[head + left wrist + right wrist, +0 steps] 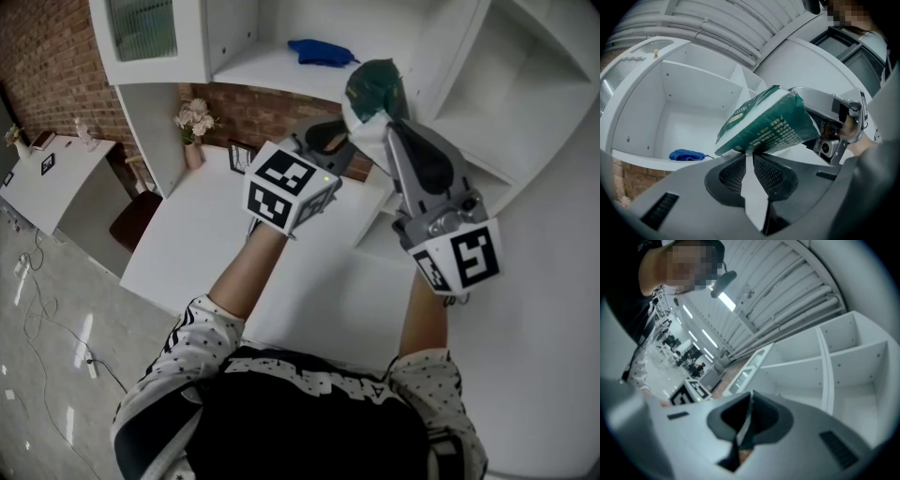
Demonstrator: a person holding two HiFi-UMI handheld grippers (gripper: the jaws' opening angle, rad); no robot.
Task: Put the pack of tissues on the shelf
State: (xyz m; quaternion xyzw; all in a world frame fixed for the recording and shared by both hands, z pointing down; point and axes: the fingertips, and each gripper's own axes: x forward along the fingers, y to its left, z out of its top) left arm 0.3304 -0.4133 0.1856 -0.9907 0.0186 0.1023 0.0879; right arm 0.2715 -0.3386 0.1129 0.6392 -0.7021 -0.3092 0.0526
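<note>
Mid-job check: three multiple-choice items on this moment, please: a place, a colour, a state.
1. Where is the blue cloth? A in a gripper, B on the table, C on the shelf.
2. The pack of tissues is mostly: A green, B red, C yellow.
3. The pack is: A on the shelf, B held up in the air, C on the table.
1 C: it lies on the shelf board. 2 A: its wrap is dark green. 3 B: it sits at the left gripper's tips.
</note>
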